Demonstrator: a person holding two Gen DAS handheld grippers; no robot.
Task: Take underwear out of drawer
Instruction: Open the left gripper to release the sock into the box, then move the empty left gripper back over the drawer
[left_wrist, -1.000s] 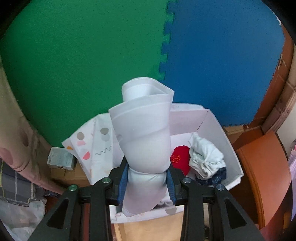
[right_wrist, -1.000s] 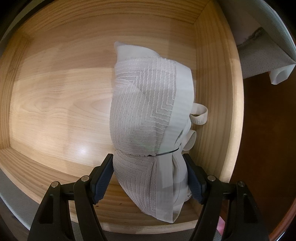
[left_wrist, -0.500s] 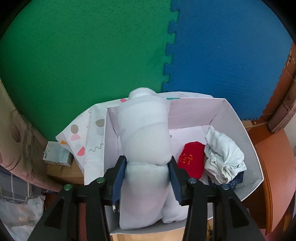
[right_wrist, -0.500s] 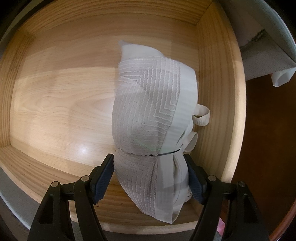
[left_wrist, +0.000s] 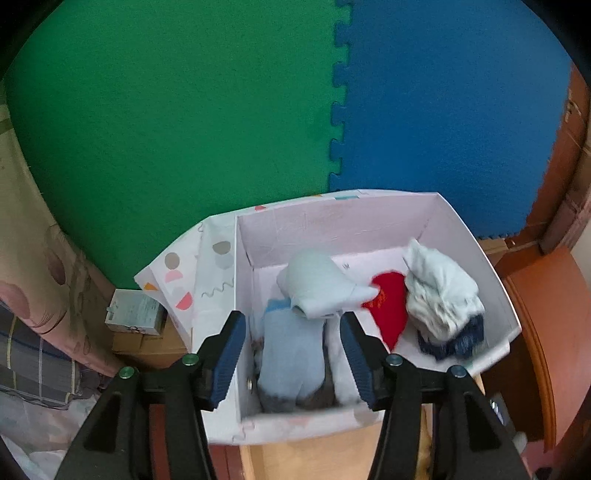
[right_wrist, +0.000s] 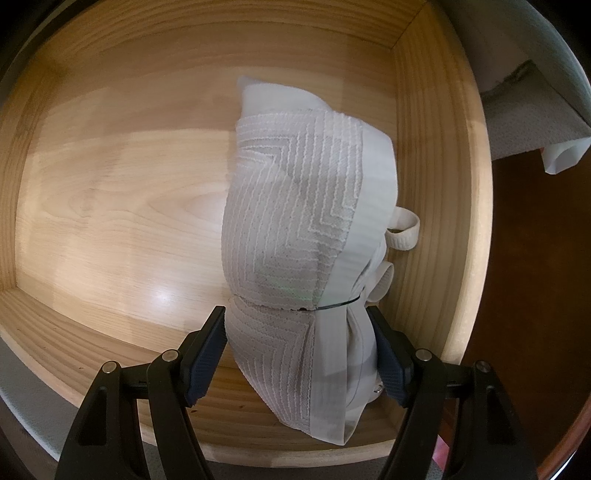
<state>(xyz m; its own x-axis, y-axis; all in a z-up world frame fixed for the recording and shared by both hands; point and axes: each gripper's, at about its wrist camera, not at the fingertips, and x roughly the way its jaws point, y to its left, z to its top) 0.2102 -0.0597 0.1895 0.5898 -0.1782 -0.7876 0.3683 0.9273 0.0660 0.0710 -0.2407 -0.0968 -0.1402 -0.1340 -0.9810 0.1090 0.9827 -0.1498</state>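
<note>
Right gripper pinches white ribbed rolled underwear above wooden drawer; long axis runs forward along fingers. Left gripper spread over white box.

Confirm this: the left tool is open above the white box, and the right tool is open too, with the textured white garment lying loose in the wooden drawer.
Wrong on the right tool: the right wrist view shows it shut on the textured white garment, over the wooden drawer. The left tool is indeed open above the white box.
</note>
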